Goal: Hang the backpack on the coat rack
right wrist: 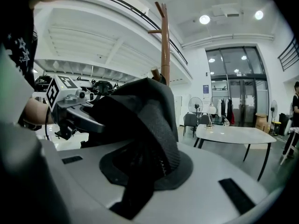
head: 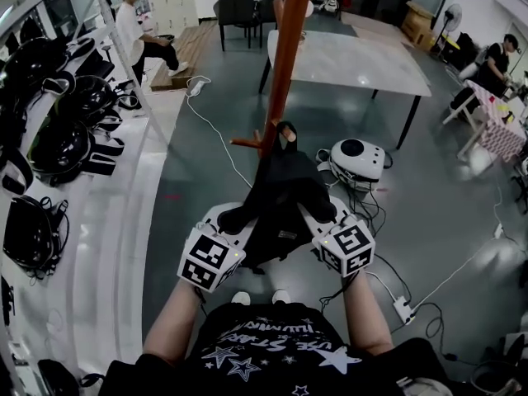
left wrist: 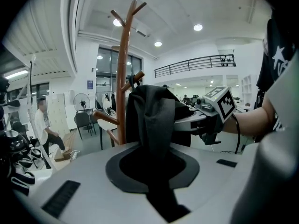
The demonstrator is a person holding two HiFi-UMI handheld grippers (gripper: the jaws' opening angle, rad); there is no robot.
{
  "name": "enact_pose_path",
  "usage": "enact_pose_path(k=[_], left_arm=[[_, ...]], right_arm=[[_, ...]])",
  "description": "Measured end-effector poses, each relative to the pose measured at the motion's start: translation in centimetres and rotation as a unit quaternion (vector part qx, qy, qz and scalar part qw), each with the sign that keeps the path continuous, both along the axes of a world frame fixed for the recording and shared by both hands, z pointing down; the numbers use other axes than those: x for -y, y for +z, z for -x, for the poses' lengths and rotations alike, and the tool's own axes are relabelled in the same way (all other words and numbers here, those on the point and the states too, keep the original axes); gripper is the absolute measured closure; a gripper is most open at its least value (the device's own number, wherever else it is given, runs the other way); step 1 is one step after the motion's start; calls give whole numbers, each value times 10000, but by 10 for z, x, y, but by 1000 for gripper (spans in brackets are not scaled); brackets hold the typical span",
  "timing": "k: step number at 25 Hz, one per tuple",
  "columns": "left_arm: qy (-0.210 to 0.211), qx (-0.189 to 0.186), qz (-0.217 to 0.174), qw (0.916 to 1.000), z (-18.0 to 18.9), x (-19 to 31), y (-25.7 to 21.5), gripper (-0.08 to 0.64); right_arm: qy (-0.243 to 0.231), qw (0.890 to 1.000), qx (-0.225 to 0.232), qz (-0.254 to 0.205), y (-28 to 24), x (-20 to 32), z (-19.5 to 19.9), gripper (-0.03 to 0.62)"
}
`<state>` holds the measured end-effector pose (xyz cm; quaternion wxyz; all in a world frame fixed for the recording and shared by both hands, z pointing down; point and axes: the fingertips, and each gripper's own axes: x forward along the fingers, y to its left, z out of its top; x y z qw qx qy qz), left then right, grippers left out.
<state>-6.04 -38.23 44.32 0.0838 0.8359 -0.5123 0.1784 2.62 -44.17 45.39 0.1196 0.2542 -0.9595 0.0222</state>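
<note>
Presently, head view: black backpack (head: 279, 192) at centre, carried between left gripper (head: 229, 219) at 8 o'clock and right gripper (head: 324, 213) at 4 o'clock; coat rack (head: 283, 64) post at 12 o'clock, just behind the backpack's top.
Left gripper view: jaws pinching a fold of backpack fabric; rack at 11 o'clock.
Right gripper view: jaws clamped on a backpack strap; rack at 12 o'clock.

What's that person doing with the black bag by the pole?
A person holds a backpack up against the rack, with a tool in each hand. The left tool and the right tool are both shut on its dark fabric. Its top sits by a low peg; whether it has caught isn't clear.
</note>
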Motion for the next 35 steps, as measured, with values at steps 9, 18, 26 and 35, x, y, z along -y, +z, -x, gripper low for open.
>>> enact_pose_path(k=[9,18,26,35], left_arm=[[-220,-91,191,9995,8,16,15,488],[-268,-81,421,9987,22,29,40,482],[-132,84,403,9991,36,42,58,457],[392,97,-78,9992,41,53,72,422]], right_arm=[[-175,9997,-85,166,15,19,10,522],[-184,9992,-201,283,35,31,22,520],[300,9987,-206,346,49,38,26,508],[1310,9910,-38,287,54,36,14,425]])
